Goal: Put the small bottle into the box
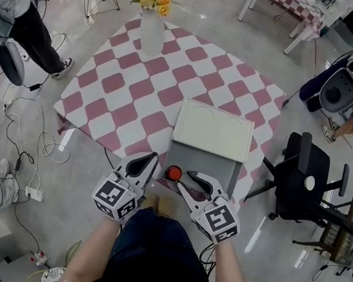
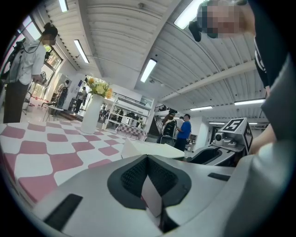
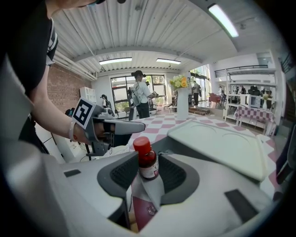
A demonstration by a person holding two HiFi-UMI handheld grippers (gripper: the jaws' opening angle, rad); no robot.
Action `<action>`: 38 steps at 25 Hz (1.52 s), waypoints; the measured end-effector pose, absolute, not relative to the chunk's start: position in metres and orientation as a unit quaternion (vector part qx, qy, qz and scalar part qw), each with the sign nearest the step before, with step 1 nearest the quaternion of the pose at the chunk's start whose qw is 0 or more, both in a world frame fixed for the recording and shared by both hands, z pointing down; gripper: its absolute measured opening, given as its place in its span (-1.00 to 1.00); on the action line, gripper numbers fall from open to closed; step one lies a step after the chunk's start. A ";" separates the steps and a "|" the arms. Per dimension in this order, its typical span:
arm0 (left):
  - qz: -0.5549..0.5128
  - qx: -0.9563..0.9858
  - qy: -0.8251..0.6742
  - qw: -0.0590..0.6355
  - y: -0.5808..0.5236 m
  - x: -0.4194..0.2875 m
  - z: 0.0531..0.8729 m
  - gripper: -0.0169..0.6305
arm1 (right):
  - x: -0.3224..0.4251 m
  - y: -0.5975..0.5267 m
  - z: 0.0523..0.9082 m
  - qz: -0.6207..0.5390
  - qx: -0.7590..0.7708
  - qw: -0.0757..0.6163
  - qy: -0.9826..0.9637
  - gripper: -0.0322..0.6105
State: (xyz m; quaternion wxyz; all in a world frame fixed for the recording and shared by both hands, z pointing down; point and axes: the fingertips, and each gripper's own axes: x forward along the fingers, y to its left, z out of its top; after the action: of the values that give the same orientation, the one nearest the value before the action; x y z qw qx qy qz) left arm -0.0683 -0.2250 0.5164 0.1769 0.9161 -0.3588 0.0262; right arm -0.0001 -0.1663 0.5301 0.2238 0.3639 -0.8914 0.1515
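- Our right hand-held gripper point(image 3: 148, 170) is clamped on the small bottle point(image 3: 147, 159). Its two dark pads lie against the bottle's sides just under the red cap, and the bottle stands upright between them.
- In the head view the bottle sits at the near left corner of the box point(image 1: 207, 166). We cannot tell whether it is inside the grey wall, outside it, or resting on anything.
- Our left hand-held gripper point(image 2: 148, 172) has its jaws together with nothing between them. Its tip lies just left of the bottle, near it but not touching.
- The box is open, with its grey tray towards us and its white lid point(image 1: 214, 129) folded back flat beyond it. The tray holds nothing that we can see.
- The tray's near wall runs along the near edge of the worktop point(image 1: 121, 93), close to our body, so little cloth is left on our side.
- The worktop carries a pink and white chequered cloth and is turned cornerwise to us. A wide stretch of bare cloth lies to the left of the box and beyond it.
- A white vase point(image 1: 150, 34) of yellow flowers stands at the far corner, well apart from the box.
- A black office chair point(image 1: 301, 181) stands just right of the worktop's right edge, near the box.
- Cables point(image 1: 22, 148) trail over the floor on the left, and people stand or sit at the upper corners, away from the worktop.
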 end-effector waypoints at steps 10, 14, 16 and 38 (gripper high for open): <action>0.025 0.924 -0.342 0.170 -0.231 -0.058 0.507 -0.92 | 0.019 -0.169 0.515 0.158 0.404 0.190 -0.881 -0.68; 0.025 0.927 -0.335 0.166 -0.232 -0.053 0.502 -0.92 | 0.031 -0.173 0.505 0.161 0.434 0.163 -0.871 -0.88; 0.025 0.929 -0.332 0.163 -0.234 -0.050 0.499 -0.92 | 0.037 -0.174 0.500 0.167 0.445 0.146 -0.868 -0.88; 0.017 0.935 -0.325 0.139 -0.250 -0.041 0.465 -0.92 | 0.084 -0.191 0.446 0.150 0.524 0.064 -0.836 -0.89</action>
State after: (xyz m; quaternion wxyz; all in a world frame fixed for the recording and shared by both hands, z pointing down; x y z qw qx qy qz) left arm -0.0405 -0.2495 0.4653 0.1393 0.9353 -0.3249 0.0170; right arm 0.0836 -0.1914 0.4462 0.0641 0.5241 -0.8359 0.1500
